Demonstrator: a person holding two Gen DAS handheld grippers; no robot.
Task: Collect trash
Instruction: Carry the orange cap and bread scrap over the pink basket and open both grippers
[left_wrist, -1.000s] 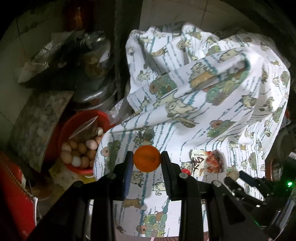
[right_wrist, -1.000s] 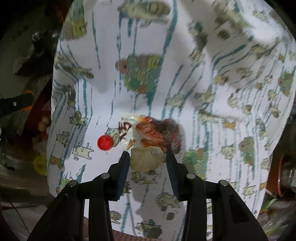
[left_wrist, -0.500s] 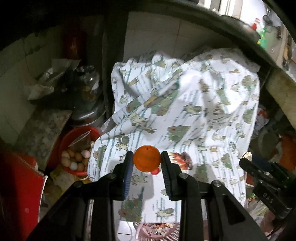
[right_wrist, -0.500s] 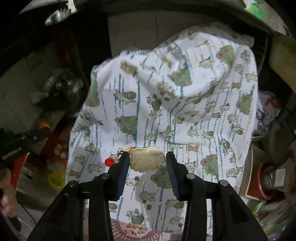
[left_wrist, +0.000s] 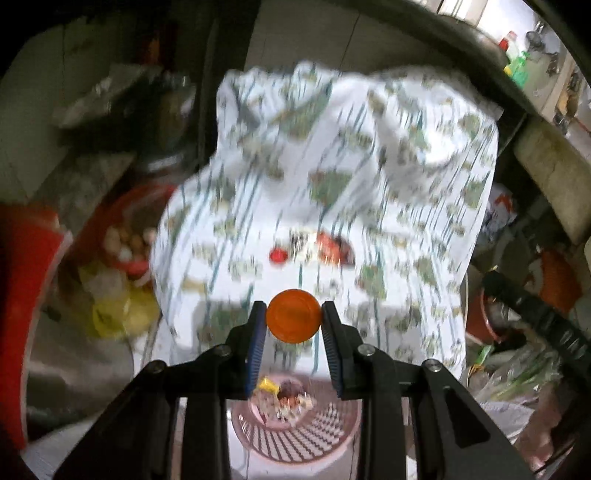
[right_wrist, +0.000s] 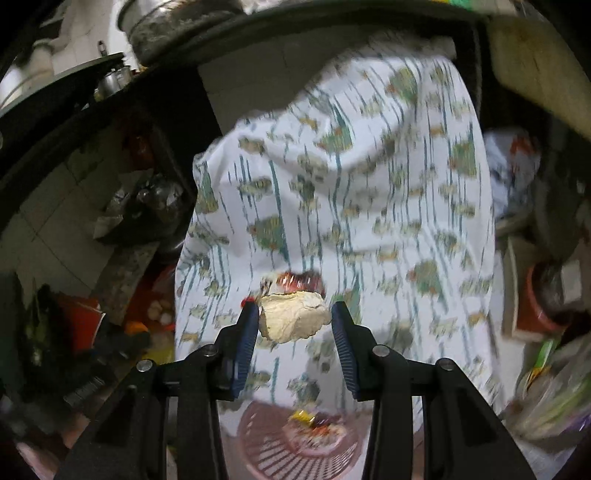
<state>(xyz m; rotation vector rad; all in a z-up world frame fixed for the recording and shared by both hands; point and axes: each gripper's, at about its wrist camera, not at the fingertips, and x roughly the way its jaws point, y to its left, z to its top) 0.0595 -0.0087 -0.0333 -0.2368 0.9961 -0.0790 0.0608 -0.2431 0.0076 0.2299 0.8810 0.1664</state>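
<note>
My left gripper (left_wrist: 293, 320) is shut on an orange bottle cap (left_wrist: 293, 321), held above a pink slatted basket (left_wrist: 295, 435) that has wrappers in it. My right gripper (right_wrist: 294, 321) is shut on a beige crumpled scrap (right_wrist: 293, 320), also above the pink basket (right_wrist: 295, 450). On the patterned cloth (left_wrist: 332, 177) lie a small red cap (left_wrist: 278, 254) and a red-brown wrapper (left_wrist: 330, 245); the wrapper also shows in the right wrist view (right_wrist: 299, 280). Both views are motion-blurred.
A red bowl of eggs (left_wrist: 125, 236) and a yellow bag (left_wrist: 118, 310) sit left of the cloth. Dark jars and pots (left_wrist: 147, 110) stand behind them. Red pots and plastic bags (left_wrist: 517, 332) crowd the right side. A counter edge (left_wrist: 546, 177) overhangs at the upper right.
Both grippers have pulled back and up from the cloth with their items held. The pink basket has come into view below each of them.
</note>
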